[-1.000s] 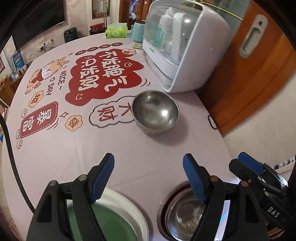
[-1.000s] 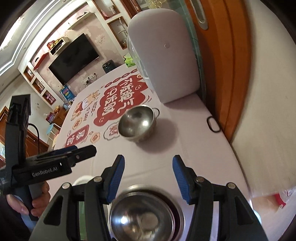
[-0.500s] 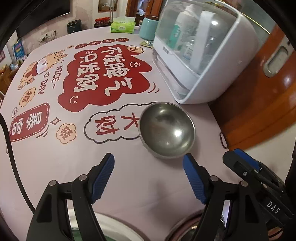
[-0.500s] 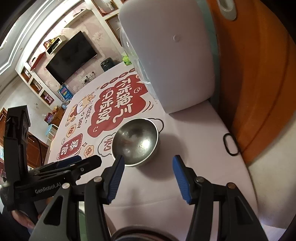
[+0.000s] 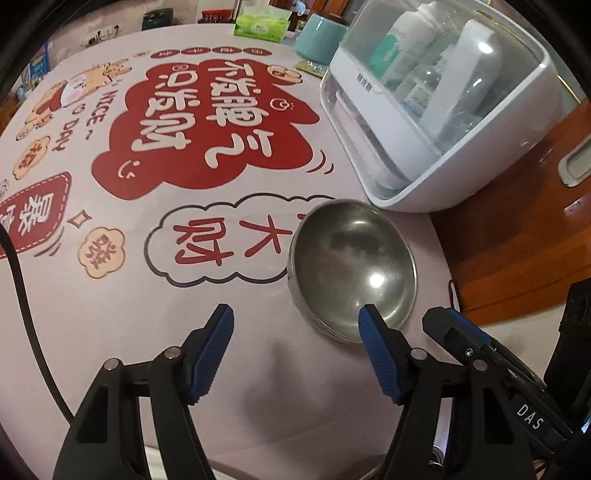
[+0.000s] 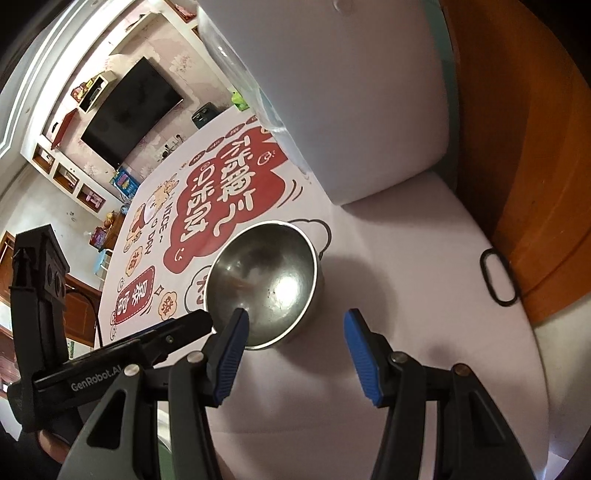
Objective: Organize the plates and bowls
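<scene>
A steel bowl (image 5: 351,269) stands upright and empty on the printed tablecloth, just in front of a white dish cabinet. It also shows in the right wrist view (image 6: 264,280). My left gripper (image 5: 295,339) is open and empty, its right fingertip over the bowl's near rim. My right gripper (image 6: 293,339) is open and empty, its left fingertip at the bowl's near edge. The right gripper also shows at the lower right of the left wrist view (image 5: 480,350). The left gripper shows at the left of the right wrist view (image 6: 122,350).
The white dish cabinet (image 5: 443,110) with bottles inside stands behind the bowl. An orange wooden door (image 6: 535,147) borders the table's right edge. A tissue box (image 5: 262,27) and a teal cup (image 5: 321,42) sit far back. A black cable (image 5: 22,295) runs at left.
Both grippers have moved forward toward the steel bowl. The green plate and second steel bowl near the front edge have dropped out of view. Both grippers stay open.
</scene>
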`<state>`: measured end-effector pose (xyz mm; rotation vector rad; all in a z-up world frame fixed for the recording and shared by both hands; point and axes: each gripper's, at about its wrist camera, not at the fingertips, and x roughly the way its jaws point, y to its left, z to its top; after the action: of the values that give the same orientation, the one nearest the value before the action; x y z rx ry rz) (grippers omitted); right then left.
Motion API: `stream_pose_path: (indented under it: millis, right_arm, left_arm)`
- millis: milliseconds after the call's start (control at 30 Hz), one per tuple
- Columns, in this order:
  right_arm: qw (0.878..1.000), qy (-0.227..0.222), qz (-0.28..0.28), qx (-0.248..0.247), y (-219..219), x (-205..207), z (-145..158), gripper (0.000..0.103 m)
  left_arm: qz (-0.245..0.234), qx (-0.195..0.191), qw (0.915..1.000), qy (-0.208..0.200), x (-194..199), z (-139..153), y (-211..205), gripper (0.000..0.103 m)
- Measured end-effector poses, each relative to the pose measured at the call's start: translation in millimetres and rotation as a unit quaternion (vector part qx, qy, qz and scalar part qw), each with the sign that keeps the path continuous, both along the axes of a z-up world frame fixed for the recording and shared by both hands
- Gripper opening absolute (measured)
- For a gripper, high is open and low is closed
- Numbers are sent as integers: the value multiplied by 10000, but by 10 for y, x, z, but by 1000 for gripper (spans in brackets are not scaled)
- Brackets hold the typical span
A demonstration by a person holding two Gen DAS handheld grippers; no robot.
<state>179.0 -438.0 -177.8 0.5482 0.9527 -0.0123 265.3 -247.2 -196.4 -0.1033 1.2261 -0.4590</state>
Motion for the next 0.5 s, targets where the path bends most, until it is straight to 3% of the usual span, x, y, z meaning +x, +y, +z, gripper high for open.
stream_pose_path:
  millis: [267, 500]
  right_arm:
    - [9997, 176, 5, 194, -3, 75, -152, 40]
    - [9991, 230, 74, 359, 7, 91, -223, 24]
  left_arm:
    - [-94, 23, 9998, 150, 59, -148, -44, 55]
    - [-70, 134, 9997, 190, 78, -207, -40, 53]
